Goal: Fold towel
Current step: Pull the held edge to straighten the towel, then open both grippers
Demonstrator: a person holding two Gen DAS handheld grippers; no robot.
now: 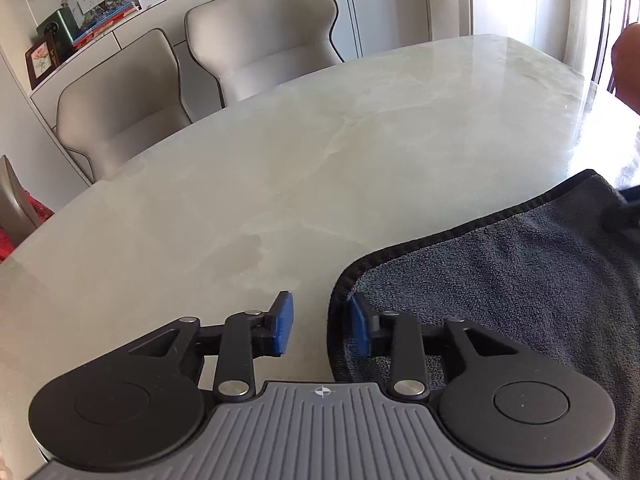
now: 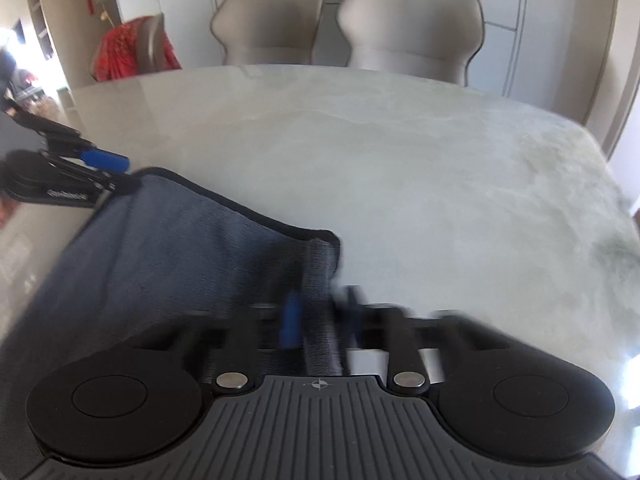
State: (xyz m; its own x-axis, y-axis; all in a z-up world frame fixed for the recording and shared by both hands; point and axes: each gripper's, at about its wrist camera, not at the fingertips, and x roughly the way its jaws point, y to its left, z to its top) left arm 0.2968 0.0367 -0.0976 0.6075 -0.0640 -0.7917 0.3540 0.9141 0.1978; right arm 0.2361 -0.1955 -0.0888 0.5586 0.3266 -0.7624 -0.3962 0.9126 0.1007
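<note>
Pale marble counter (image 1: 280, 152) carries the towel (image 1: 520, 272), stretched between both tongs: left tongs (image 1: 322, 326) spread astride its corner, right tongs (image 2: 320, 320) pinching the opposite corner.

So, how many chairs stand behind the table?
3: two grey chairs side by side, one with red cloth at the left end. Others may be hidden.
</note>
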